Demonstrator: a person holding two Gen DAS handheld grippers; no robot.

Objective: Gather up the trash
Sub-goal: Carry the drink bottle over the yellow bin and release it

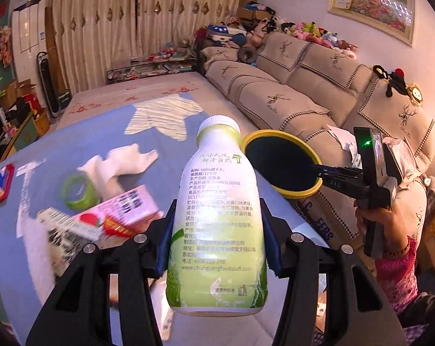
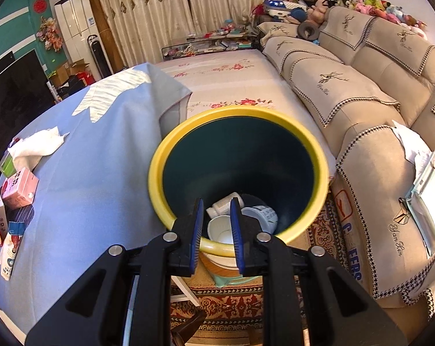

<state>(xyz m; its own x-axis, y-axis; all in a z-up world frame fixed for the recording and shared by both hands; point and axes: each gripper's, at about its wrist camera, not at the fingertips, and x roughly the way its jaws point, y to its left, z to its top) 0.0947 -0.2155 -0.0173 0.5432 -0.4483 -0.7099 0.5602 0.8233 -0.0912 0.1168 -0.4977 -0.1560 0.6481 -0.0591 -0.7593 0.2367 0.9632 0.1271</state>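
Cream curtains, a long beige sofa and a low table under a blue cloth fill this cluttered living room. Left gripper pinches a capped white-and-green drink bottle around its middle, upright and lifted clear of the cloth, so it looks ready to be carried over and dropped into the bin. Right gripper is clamped on the near side of the yellow rim of a dark bin, one finger inside and one outside, which holds the bin tipped with its mouth facing the table's sofa-side edge, probably to make an easy target. Inside the bin already lie a small white bottle and white cups. In the left view the bin mouth sits just beyond the held bottle, to its right. Still on the cloth, toward the table's far side from the sofa, are a pink carton, a green tape roll, a crumpled white tissue and other packets, so I judge several pieces remain to collect.
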